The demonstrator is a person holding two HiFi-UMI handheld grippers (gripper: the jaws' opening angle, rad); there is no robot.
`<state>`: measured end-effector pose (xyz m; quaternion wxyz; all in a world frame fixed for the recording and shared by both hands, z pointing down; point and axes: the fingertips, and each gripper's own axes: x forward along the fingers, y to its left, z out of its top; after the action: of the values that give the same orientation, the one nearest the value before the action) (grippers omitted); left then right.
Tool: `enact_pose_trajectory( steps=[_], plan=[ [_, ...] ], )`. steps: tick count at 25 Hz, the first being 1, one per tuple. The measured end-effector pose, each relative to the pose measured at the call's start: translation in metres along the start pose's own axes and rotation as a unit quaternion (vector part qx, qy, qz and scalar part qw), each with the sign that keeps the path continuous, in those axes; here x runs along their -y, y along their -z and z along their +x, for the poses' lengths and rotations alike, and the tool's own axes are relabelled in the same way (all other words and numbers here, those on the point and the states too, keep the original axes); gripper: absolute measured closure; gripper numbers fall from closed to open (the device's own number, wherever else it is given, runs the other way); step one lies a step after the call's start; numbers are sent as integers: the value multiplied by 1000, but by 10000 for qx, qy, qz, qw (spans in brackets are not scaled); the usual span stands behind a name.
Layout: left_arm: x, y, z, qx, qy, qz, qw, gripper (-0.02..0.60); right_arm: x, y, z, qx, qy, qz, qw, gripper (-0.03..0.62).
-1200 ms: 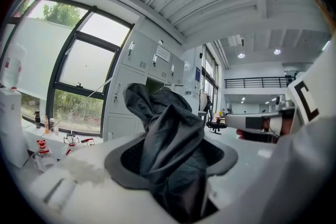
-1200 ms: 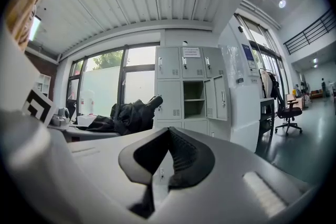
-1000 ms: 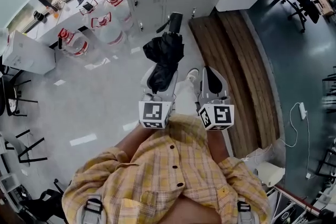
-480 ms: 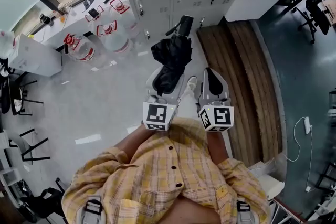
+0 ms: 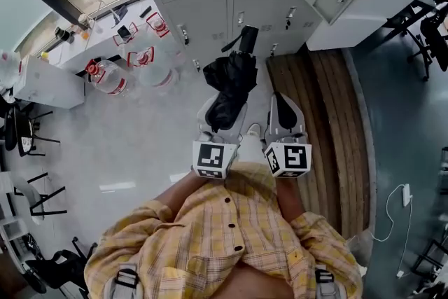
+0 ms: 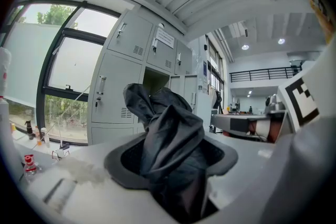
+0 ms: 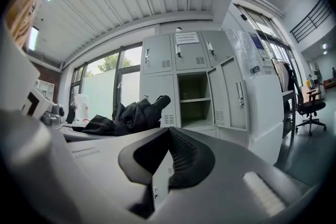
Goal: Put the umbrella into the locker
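Folded black umbrella (image 5: 229, 77) carried in air ahead of person, short of open locker (image 7: 195, 86). Fingers of left gripper (image 5: 222, 108) spread wide, clamped on bunched fabric. Fingers of right gripper (image 5: 283, 112) together, empty. Likely light; fabric soft, slippery, may slide; firmer hold probably on shaft or handle (image 5: 246, 37). Long axis about level, handle end pointing toward locker.

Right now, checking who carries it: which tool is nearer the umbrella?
Left. The left tool is clamped on the black umbrella, which sticks out ahead toward the lockers; the right tool, shut and empty, is alongside to its right without touching.
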<state>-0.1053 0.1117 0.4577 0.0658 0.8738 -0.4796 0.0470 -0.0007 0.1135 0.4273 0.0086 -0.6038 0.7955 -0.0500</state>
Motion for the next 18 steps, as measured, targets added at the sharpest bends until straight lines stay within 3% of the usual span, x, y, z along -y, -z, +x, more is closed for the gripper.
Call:
enact_pose_trajectory(
  steps=[9, 18],
  plan=[
    [-4, -33, 122, -129, -221, -126, 9996, 328, 82, -31, 92, -92, -303, -74, 9995, 595],
    [-2, -38, 206, -316, -526, -379, 9974, 328, 147, -38, 145, -180, -598, -95, 9980, 595]
  ],
)
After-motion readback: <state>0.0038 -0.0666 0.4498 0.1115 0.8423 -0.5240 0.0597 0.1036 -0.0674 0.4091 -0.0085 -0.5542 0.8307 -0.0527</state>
